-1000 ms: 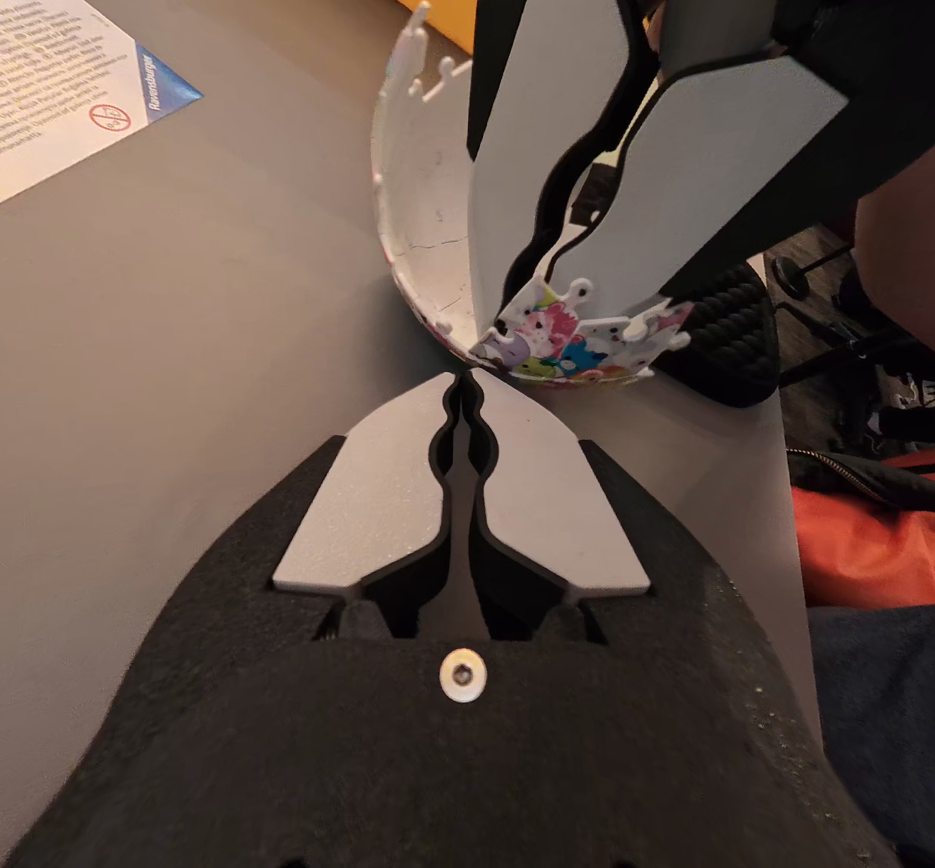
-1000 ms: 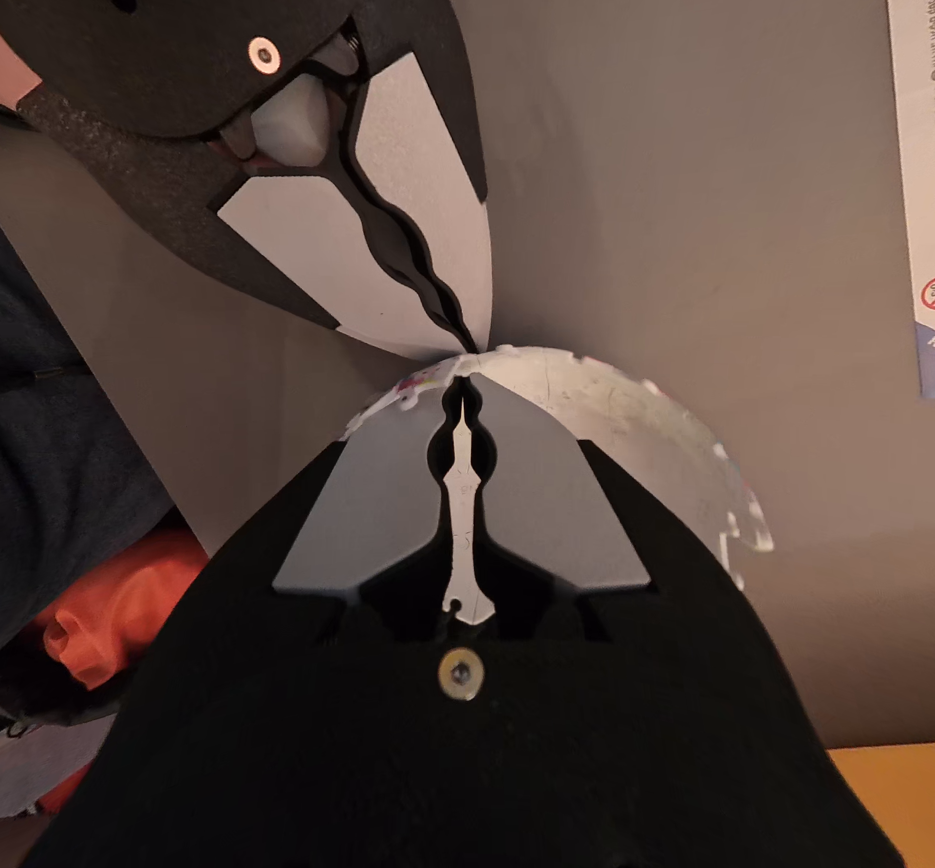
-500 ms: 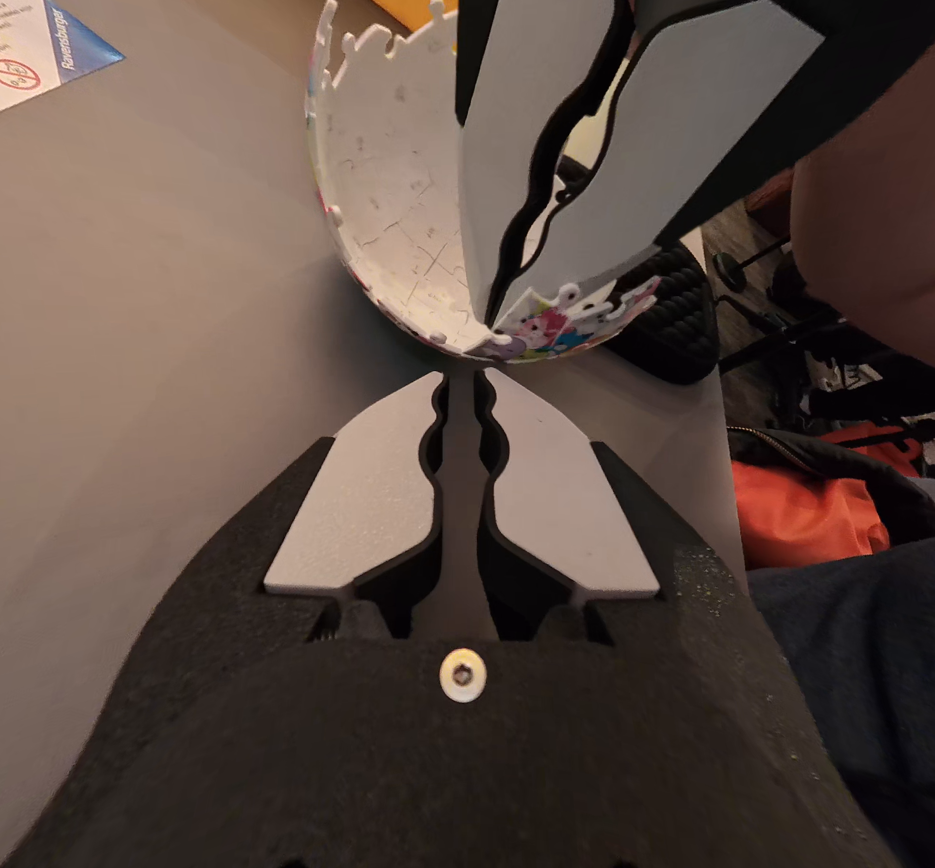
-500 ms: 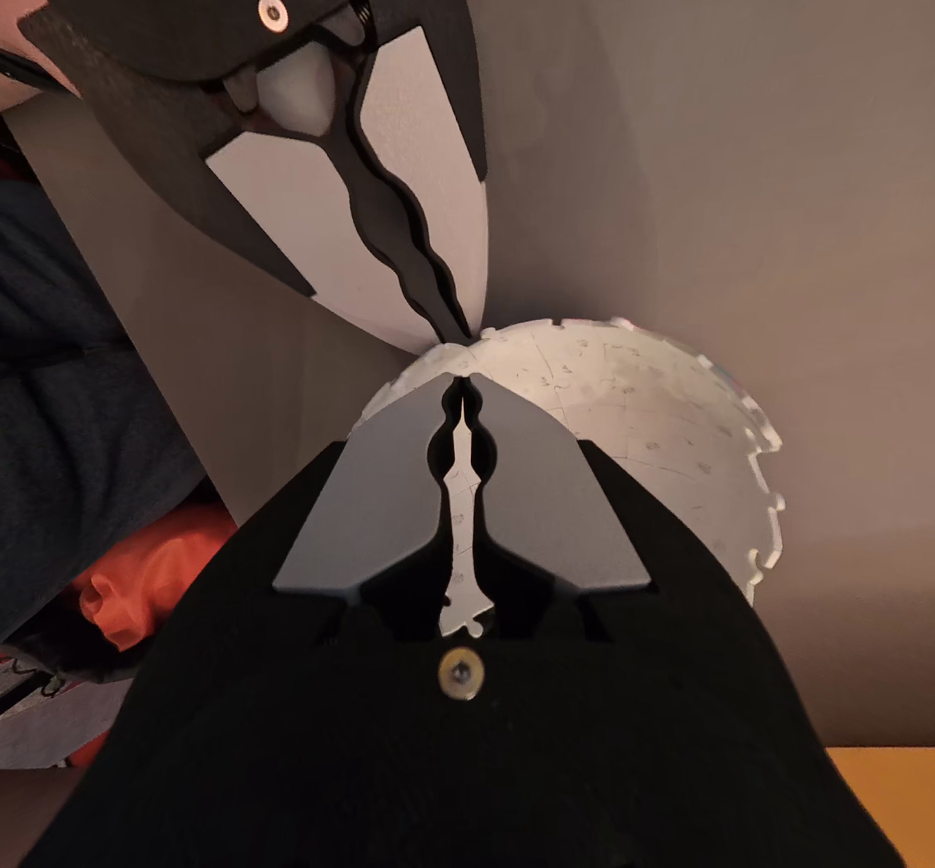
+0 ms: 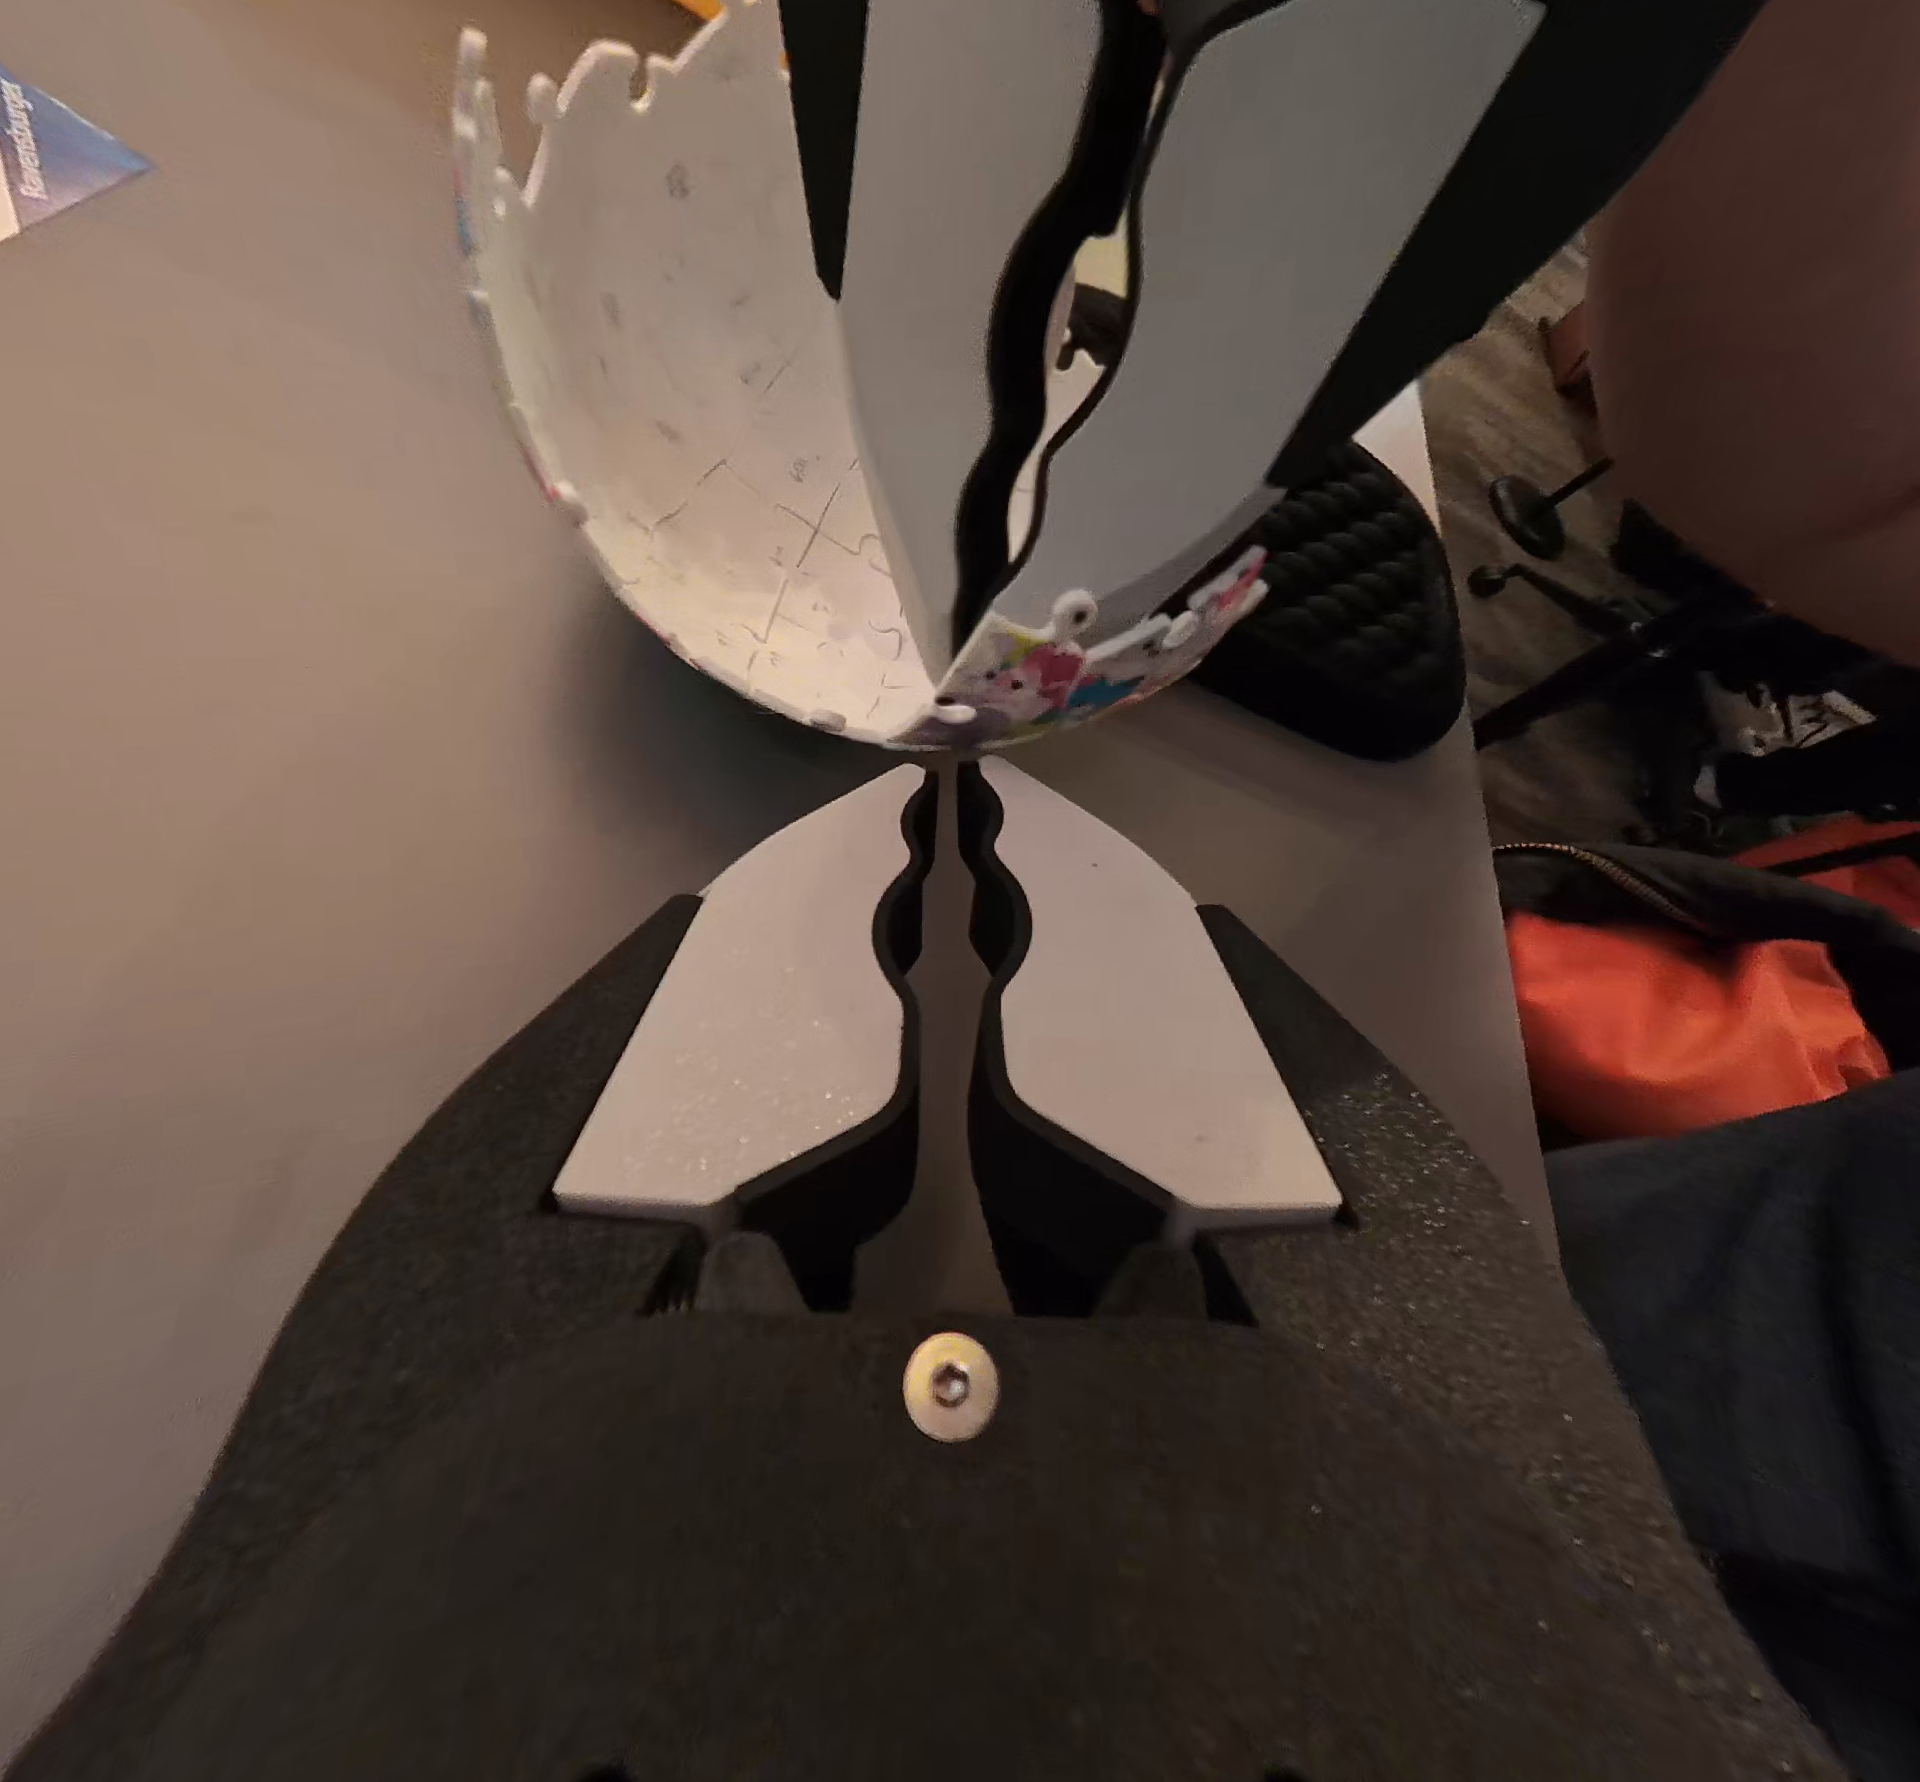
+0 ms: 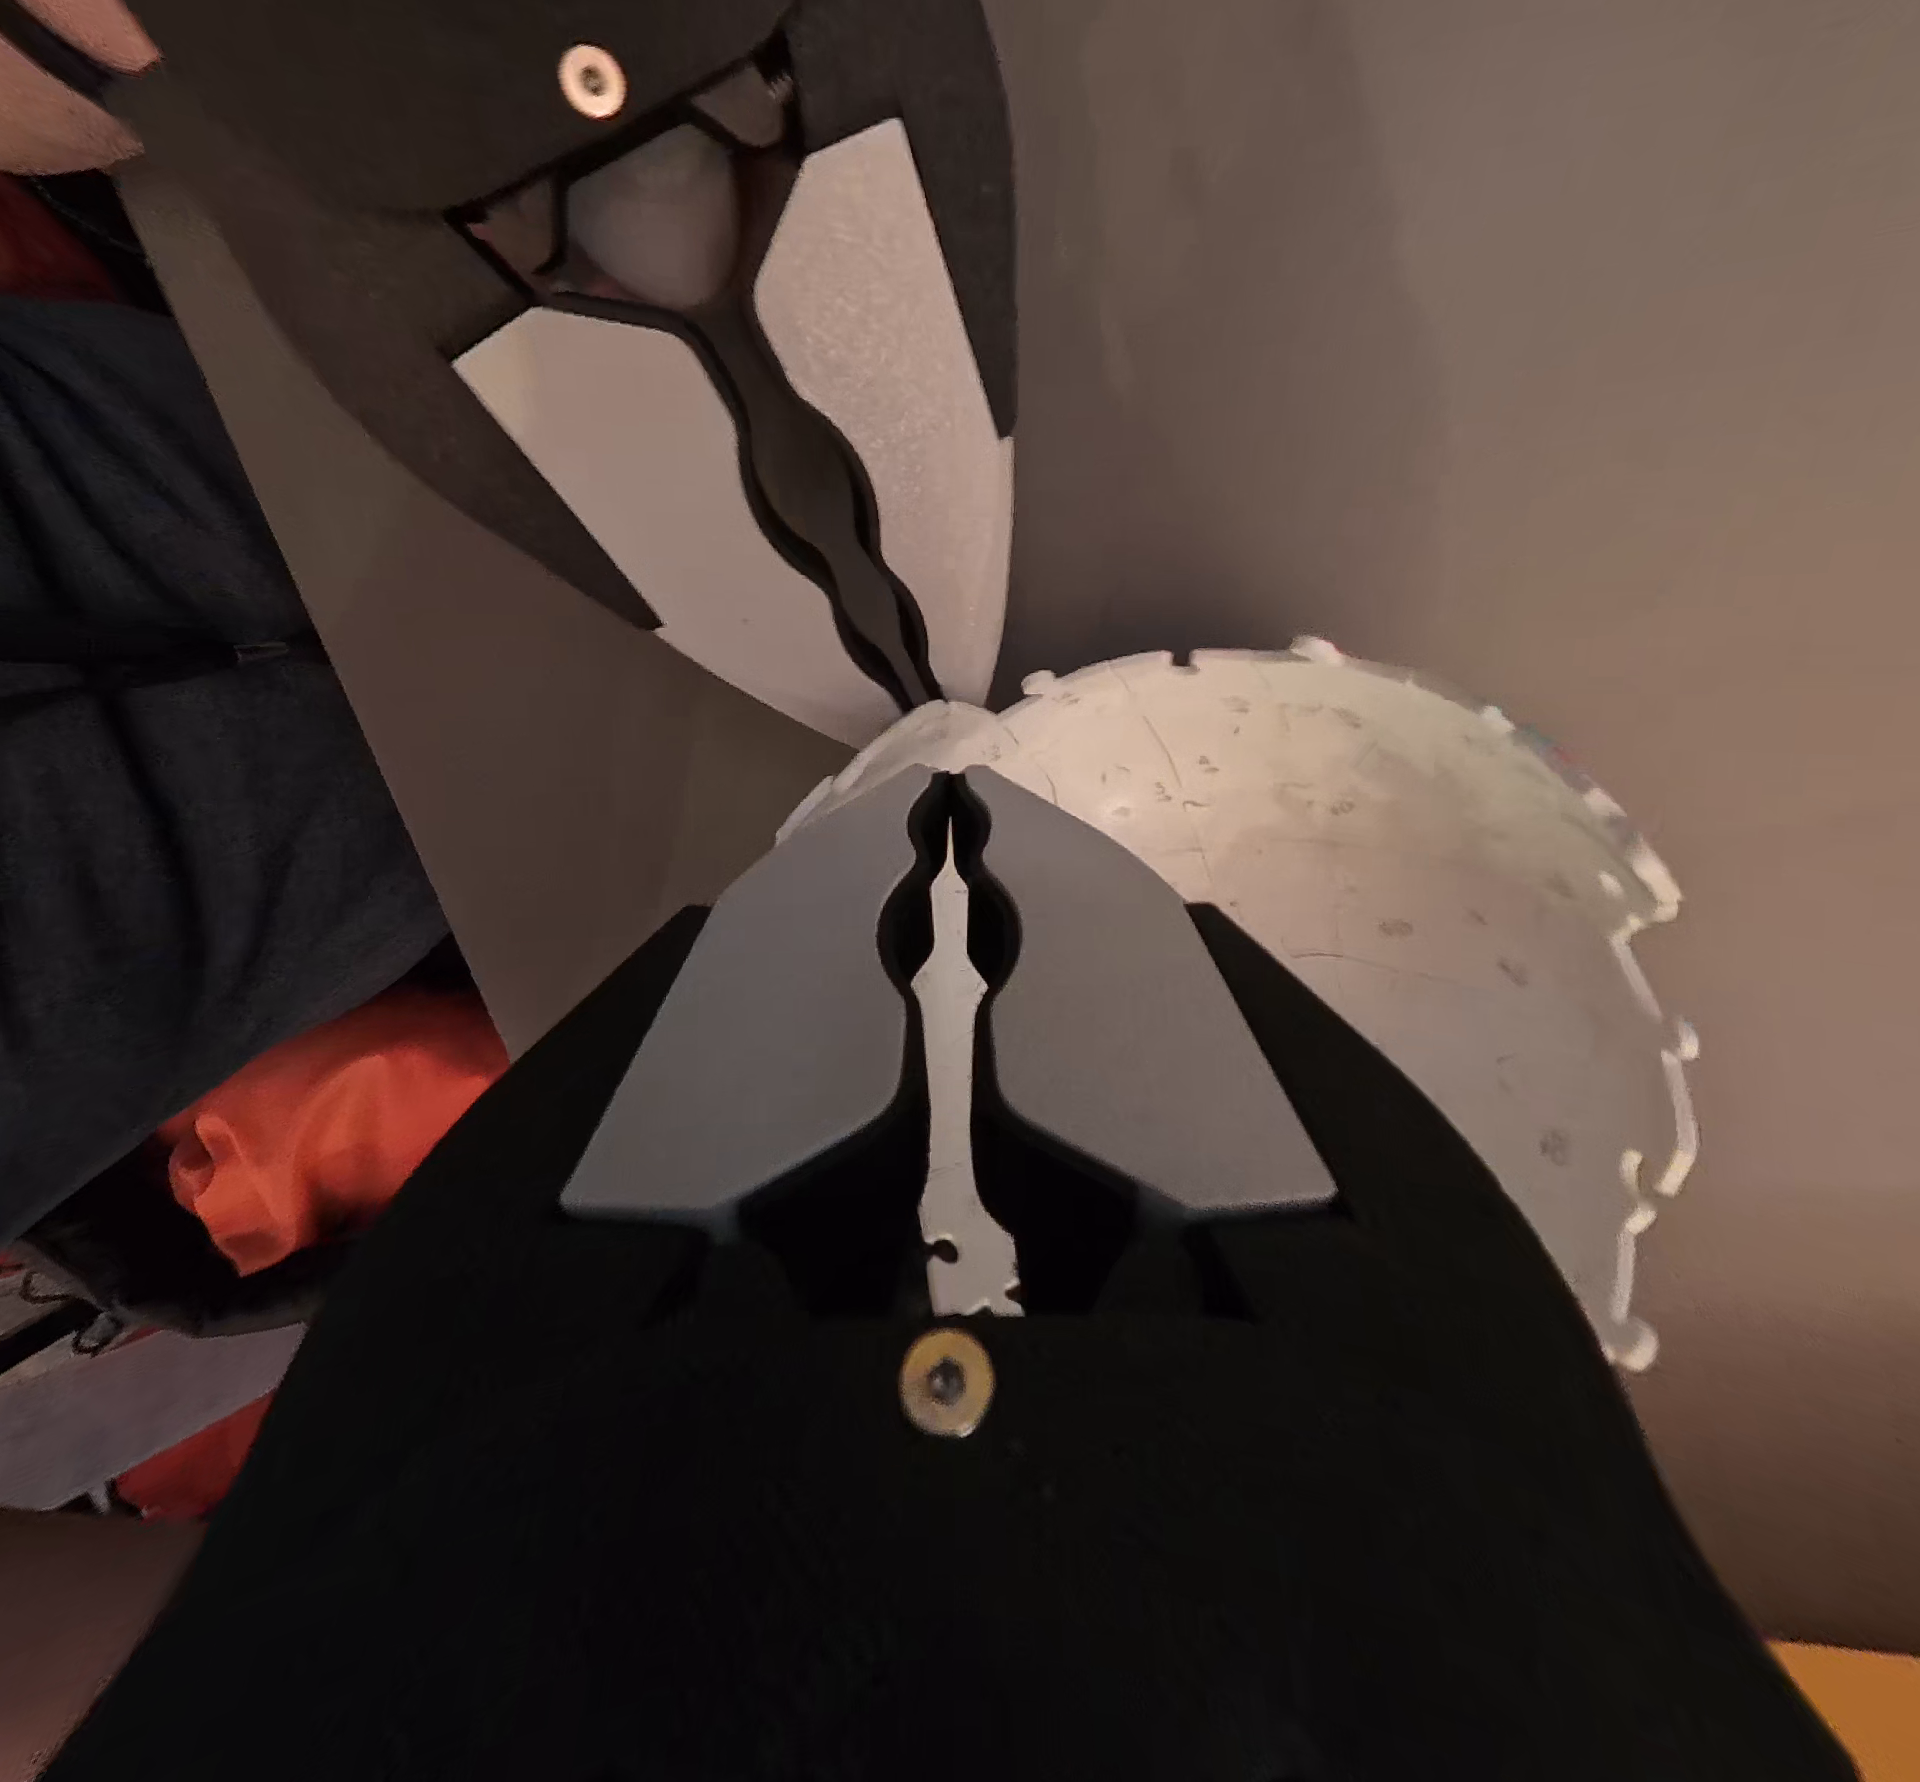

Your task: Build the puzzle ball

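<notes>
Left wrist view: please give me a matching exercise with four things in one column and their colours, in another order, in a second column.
Things:
1. inner side of the puzzle ball
2. leaflet corner at the left edge
3. fabric at the right, beyond the table edge
4. woven object behind the ball

Colours:
a. black
b. white
c. orange
d. blue

Pairs: 1-b; 2-d; 3-c; 4-a

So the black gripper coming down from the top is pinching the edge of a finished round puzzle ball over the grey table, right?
Not quite. The white curved puzzle shell is only part of a ball, open, with a jagged knobbed rim, as the left wrist view shows. The rest holds: the black right gripper from the top pinches its edge over the grey table.
</notes>
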### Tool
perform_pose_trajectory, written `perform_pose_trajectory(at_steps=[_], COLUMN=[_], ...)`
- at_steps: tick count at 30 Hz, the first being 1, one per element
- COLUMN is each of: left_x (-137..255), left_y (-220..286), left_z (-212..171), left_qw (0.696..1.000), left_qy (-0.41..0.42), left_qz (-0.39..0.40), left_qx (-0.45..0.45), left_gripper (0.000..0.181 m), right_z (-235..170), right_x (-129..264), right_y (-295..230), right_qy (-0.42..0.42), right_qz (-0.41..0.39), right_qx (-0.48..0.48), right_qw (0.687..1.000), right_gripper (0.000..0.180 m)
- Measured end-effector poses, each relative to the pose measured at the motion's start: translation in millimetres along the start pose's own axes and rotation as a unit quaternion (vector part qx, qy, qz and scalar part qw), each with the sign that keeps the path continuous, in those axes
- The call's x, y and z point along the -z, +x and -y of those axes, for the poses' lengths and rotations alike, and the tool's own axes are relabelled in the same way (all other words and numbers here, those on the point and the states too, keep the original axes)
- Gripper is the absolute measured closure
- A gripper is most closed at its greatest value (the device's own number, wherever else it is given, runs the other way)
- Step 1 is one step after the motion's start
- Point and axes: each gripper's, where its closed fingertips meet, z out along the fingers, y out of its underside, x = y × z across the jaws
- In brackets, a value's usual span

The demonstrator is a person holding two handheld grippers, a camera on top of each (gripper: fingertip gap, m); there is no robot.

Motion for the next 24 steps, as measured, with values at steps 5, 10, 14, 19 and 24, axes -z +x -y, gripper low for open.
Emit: perform_pose_trajectory(at_steps=[5, 10, 14, 19, 24], left_x=[1.2, -3.0, -3.5, -5.8, -6.4], left_y=[2.2, 4.4, 2.3, 0.2, -3.3], left_z=[0.6, -2.5, -1.7, -5.1, -3.9], left_qw=[1.000, 1.000, 0.999, 0.998, 0.997], left_qy=[0.004, -0.009, -0.007, -0.018, -0.014], left_qz=[-0.006, -0.001, 0.017, 0.034, 0.057], left_qx=[-0.007, -0.027, -0.044, -0.048, -0.055], left_gripper=[0.181, 0.178, 0.173, 0.160, 0.164], right_z=[-1.0, 0.6, -0.3, -1.9, -6.3], right_x=[0.4, 0.0, 0.0, 1.8, 0.3], right_y=[-1.4, -6.0, -6.4, -5.4, -4.5], right_qy=[0.002, 0.011, 0.011, 0.006, -0.009], right_qz=[0.005, 0.020, 0.026, 0.028, 0.028], right_qx=[0.007, 0.015, 0.019, 0.015, 0.022], right_qw=[1.000, 1.000, 0.999, 0.999, 0.999], right_gripper=[0.178, 0.178, 0.178, 0.178, 0.178])
